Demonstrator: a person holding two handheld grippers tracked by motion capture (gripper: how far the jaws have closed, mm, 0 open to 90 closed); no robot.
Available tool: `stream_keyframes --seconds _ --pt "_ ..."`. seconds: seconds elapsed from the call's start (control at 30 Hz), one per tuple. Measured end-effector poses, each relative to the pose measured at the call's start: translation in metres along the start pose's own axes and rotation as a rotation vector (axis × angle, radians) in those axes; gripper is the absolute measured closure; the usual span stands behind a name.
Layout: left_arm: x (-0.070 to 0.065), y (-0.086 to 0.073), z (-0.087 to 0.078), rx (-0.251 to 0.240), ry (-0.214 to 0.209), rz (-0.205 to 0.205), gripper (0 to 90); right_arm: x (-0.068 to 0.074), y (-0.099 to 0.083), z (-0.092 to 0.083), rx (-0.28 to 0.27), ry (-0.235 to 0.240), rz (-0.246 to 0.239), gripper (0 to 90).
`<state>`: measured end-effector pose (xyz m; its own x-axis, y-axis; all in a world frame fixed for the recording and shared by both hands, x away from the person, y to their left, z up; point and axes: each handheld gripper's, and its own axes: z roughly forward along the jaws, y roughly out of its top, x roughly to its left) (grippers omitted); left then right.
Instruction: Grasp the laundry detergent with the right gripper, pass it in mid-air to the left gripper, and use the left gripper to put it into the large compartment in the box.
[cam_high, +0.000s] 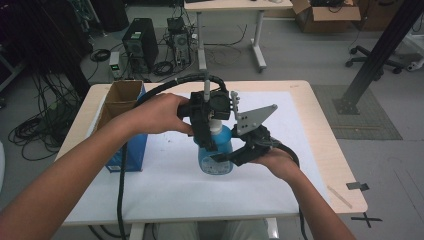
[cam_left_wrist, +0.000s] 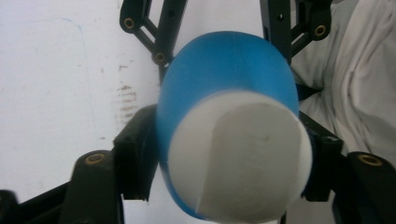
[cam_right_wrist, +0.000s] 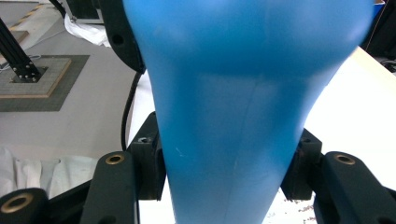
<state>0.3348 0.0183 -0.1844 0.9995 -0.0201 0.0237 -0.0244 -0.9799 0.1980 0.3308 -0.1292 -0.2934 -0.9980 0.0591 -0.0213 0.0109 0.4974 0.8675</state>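
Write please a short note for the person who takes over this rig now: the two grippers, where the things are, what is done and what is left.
Left gripper: from above, its fingers pressed on the white cap of the blue bottle.
Right gripper: shut on the bottle's body from the side, steadying it.
Things: the bottle stands upright on the white sheet; an open cardboard box stands at the table's left.
Done: both grips are set.
Left: probably to loosen or pull off the cap while the right holds firm; the cap is still on.
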Motion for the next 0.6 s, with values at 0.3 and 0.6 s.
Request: stream_keyframes --seconds 0.3,0.6 --pt "-0.0003 -0.0012 0.0007 0.002 -0.004 0.005 37.6 0.0001 -0.0004 0.0018 0.003 0.003 -0.002 44.4" --pt "-0.0032 0.0013 0.0006 0.012 -0.011 0.001 37.9 0.0018 0.0020 0.0019 0.023 0.020 -0.003 38.6"
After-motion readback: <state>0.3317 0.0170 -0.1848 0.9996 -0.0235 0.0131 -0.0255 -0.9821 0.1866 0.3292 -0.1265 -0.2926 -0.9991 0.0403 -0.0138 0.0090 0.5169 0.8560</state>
